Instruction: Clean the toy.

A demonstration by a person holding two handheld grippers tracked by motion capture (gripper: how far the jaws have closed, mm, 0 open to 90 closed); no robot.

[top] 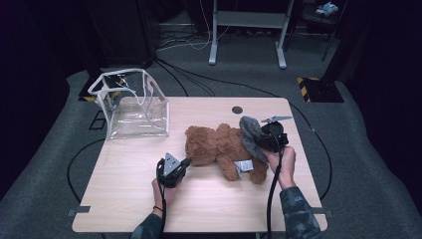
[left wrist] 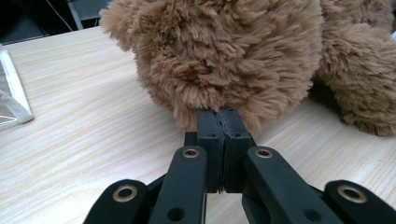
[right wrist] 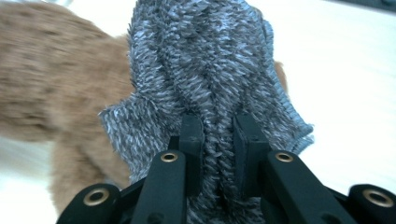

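A brown plush teddy bear lies lengthwise across the pale wooden table. The left claw pinches its head-end fur; the right claw grips a grey fuzzy cloth over its legs.

A brown teddy bear lies on its side near the middle of the desk. The left gripper meets the bear's head end. The right gripper holds a grey fuzzy cloth against the bear's other end. A clear plastic bag stands open at the far left corner.
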